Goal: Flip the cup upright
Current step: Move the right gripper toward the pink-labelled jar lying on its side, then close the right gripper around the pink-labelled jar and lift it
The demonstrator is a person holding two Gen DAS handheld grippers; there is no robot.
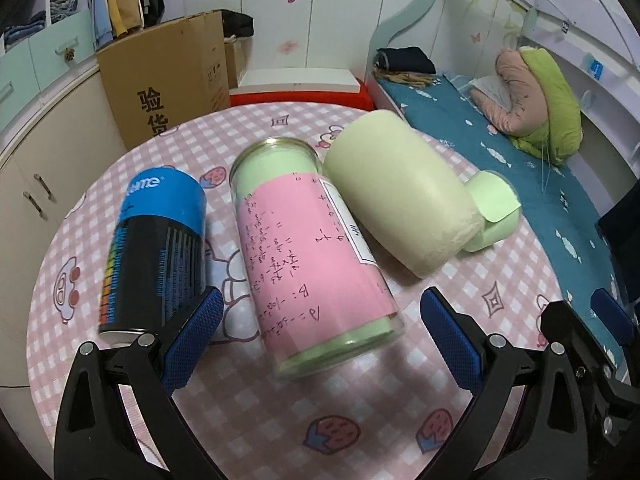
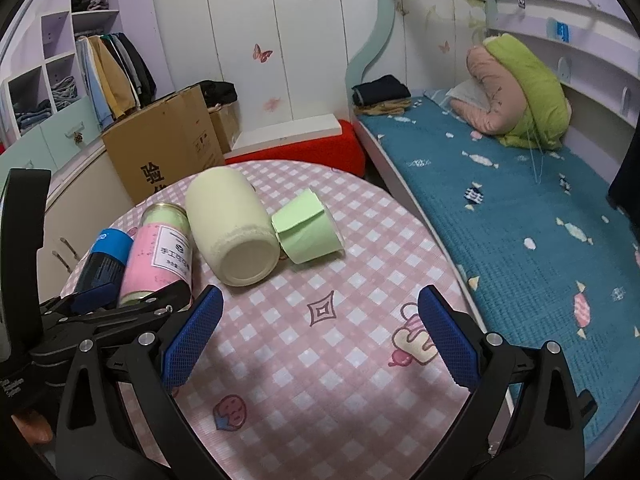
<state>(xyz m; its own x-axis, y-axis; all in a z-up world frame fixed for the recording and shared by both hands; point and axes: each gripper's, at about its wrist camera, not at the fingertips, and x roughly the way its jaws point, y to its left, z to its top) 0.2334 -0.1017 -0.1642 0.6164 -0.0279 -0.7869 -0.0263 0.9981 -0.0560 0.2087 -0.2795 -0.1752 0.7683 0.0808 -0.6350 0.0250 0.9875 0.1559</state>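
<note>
Several containers lie on their sides on the round pink checked table. A small green paper-wrapped cup lies at the far right, also in the right wrist view. Next to it lies a cream jar, then a clear jar with a pink label, then a blue and black can. My left gripper is open, its fingers on either side of the pink jar's near end. My right gripper is open and empty, short of the cream jar and cup.
A cardboard box stands behind the table beside cabinets. A red stool with a white board is behind the table. A bed with a blue cover runs along the right side.
</note>
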